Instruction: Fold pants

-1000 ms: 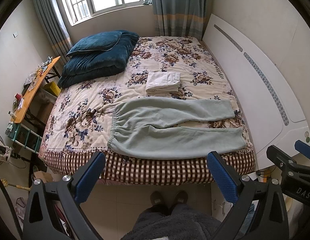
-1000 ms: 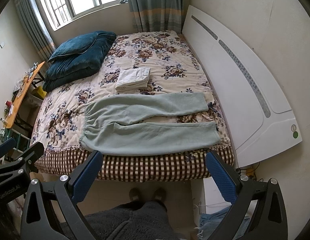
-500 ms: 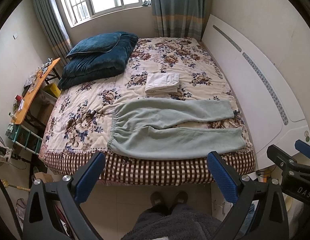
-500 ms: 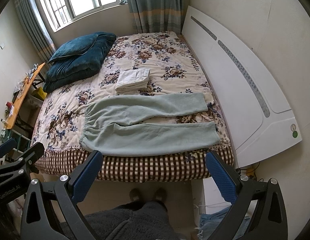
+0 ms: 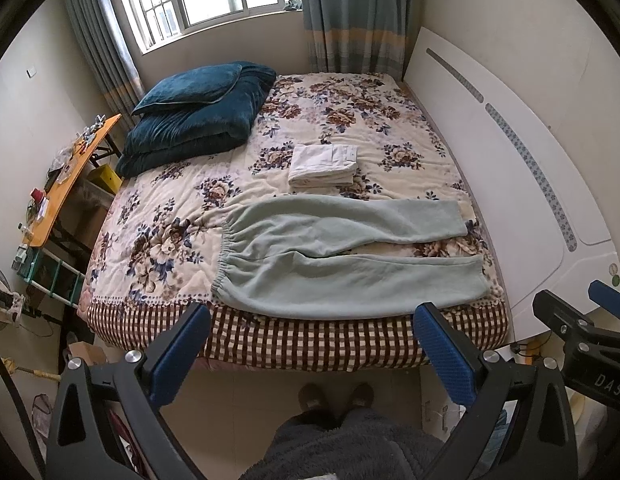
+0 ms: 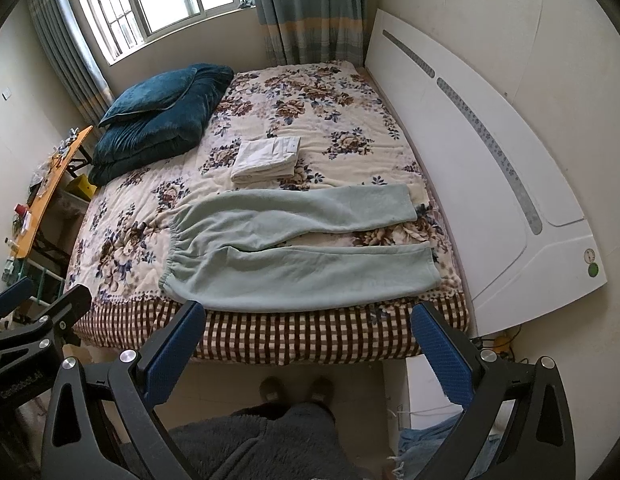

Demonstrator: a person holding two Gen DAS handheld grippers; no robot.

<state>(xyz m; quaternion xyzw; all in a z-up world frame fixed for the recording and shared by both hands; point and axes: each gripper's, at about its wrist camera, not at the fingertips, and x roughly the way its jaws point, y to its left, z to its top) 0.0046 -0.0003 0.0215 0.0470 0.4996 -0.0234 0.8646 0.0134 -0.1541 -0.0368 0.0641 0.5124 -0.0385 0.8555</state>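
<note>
The pants (image 5: pixel 342 264) lie flat and unfolded across the near edge of the bed (image 5: pixel 310 340), mid-frame, waistband to the left, legs running right and slightly apart. Left gripper (image 5: pixel 310 340) and right gripper (image 6: pixel 305 336) sit at the bottom of their frames, jaws spread wide, holding nothing, well short of the pants. A white folded cloth (image 5: pixel 324 166) lies just beyond the pants, a blue quilt (image 5: pixel 197 116) at upper left
</note>
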